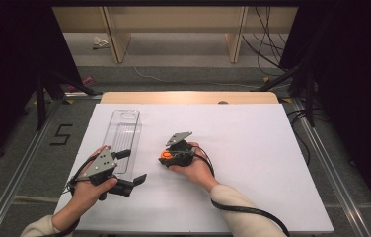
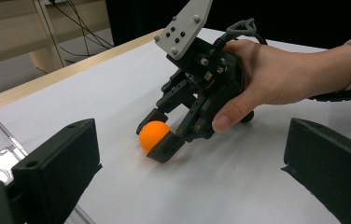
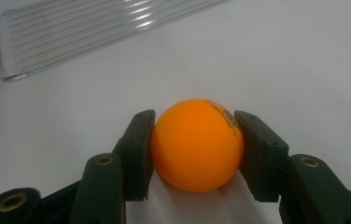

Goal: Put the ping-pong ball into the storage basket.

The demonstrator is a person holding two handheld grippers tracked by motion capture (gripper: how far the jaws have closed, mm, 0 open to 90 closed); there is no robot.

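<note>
The setup was a white tabletop with a strip of bare wood along the far edge, dark curtains at both sides and some wooden shelving plus loose cables on the floor behind it. A number 5 was taped on the grey floor off to the left.

The container was a long clear plastic tray with a ribbed bottom, lying lengthwise on the left part of the table. As far as I could see there was nothing in it, though it's see-through, so take that with a grain of salt. In the right gripper view its ribbed end sat up in the far left corner, well apart from the ball.

The orange ball was out on the white surface near the middle of the table, to the right of the tray. The right gripper was angled down onto it, and both black pads were pressed against its sides, so it was clamped while resting on the table.

The left gripper was down by the tray's near end, jaws spread wide with nothing between them, pointed toward the ball.
</note>
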